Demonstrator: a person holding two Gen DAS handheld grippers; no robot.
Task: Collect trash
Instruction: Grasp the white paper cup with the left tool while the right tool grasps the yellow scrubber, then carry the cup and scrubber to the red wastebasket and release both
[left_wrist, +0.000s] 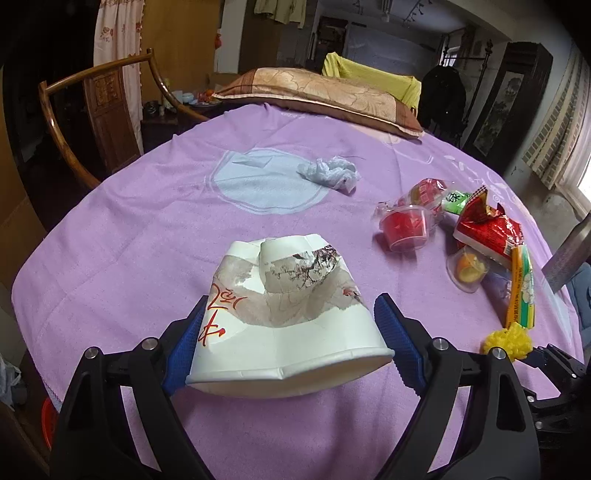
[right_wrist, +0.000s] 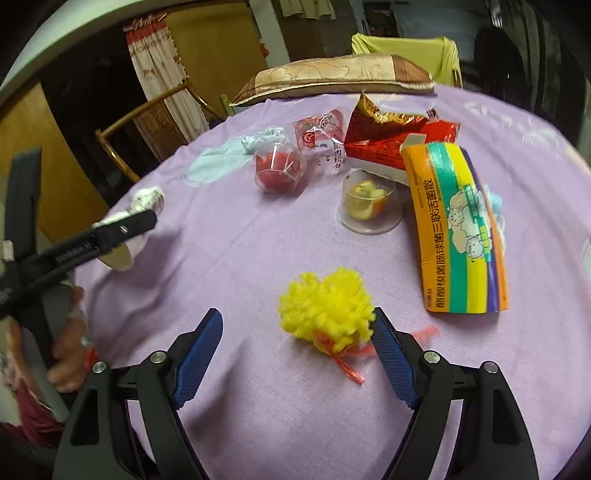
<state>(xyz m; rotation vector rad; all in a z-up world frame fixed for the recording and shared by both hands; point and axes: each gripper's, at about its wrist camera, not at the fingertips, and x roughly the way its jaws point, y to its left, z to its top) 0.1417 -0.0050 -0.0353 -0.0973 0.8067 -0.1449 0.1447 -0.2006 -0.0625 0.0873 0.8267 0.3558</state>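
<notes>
Left gripper (left_wrist: 290, 345) fingers pinching crushed paper cup (left_wrist: 284, 314) at its rim. Right gripper (right_wrist: 297, 354) fingers spread; yellow pom-pom (right_wrist: 327, 314) between them, touching right finger, bare purple worktop (right_wrist: 229, 258) leftward.

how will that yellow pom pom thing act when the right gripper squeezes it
The yellow pom-pom looks like fluffy yarn, so it will probably compress and weigh little. It sits off-centre, near one finger of the open right gripper, so it may shift sideways on closing. Its red tie looks floppy.
</notes>
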